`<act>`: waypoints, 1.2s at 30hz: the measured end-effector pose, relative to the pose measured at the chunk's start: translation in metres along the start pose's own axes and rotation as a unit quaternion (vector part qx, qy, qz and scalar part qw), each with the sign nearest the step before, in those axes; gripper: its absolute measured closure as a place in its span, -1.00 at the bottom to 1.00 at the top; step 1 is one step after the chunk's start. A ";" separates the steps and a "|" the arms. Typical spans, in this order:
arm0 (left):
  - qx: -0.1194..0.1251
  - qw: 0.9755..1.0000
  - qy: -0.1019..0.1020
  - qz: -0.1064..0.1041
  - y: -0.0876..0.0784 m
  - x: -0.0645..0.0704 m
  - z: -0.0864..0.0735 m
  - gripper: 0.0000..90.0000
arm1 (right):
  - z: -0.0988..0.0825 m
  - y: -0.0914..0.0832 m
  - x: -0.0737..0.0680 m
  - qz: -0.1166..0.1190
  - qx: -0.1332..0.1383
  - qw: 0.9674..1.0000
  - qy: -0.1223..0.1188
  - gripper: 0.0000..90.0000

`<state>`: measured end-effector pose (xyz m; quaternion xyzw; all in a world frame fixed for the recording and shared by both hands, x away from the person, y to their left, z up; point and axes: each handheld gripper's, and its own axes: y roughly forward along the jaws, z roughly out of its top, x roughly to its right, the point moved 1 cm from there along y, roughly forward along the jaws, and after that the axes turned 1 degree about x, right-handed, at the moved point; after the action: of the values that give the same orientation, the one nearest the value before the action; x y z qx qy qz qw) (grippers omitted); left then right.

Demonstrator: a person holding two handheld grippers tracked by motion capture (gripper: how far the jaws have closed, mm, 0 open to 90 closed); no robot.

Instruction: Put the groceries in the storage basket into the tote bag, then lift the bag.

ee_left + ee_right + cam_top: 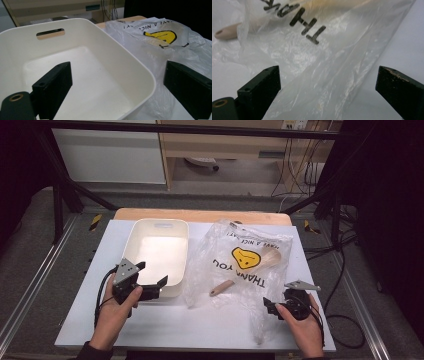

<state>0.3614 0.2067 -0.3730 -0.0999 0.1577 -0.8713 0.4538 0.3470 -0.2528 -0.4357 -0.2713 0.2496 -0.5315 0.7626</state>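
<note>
A white tabletop (150,320) rests on a wooden board inside a dark metal frame, with grey floor and pale cabinets behind it. The one clear plastic bag (240,265) lies crumpled right of the table's centre, printed with a yellow face and black lettering, and one wooden spoon (247,272) shows through it, bowl toward 1 o'clock and handle end poking out toward 7 o'clock. One cream tub (131,245) stands at 9 o'clock of the bag, just beside it. There are two grippers, one in each hand. The left gripper (150,279), at 6 o'clock of the tub, has its jaws spread wide around the tub's near right corner, gripping nothing. The right gripper (272,309), at 5 o'clock of the bag, is also wide apart, with bag film lying between the jaws but not pinched. The left gripper view shows the tub's slot handle (50,33); the right gripper view shows the small hole in the spoon's handle (219,32), too small to see from the high view.
</note>
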 end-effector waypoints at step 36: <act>-0.001 1.000 0.007 -0.003 0.001 0.005 0.001 -0.81 | -0.016 0.025 -0.028 -0.003 -0.074 0.995 -0.069 -0.93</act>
<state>0.3599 0.2021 -0.3723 -0.0952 0.1611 -0.8734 0.4497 0.3446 -0.2210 -0.4615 -0.3638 0.2339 -0.4937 0.7544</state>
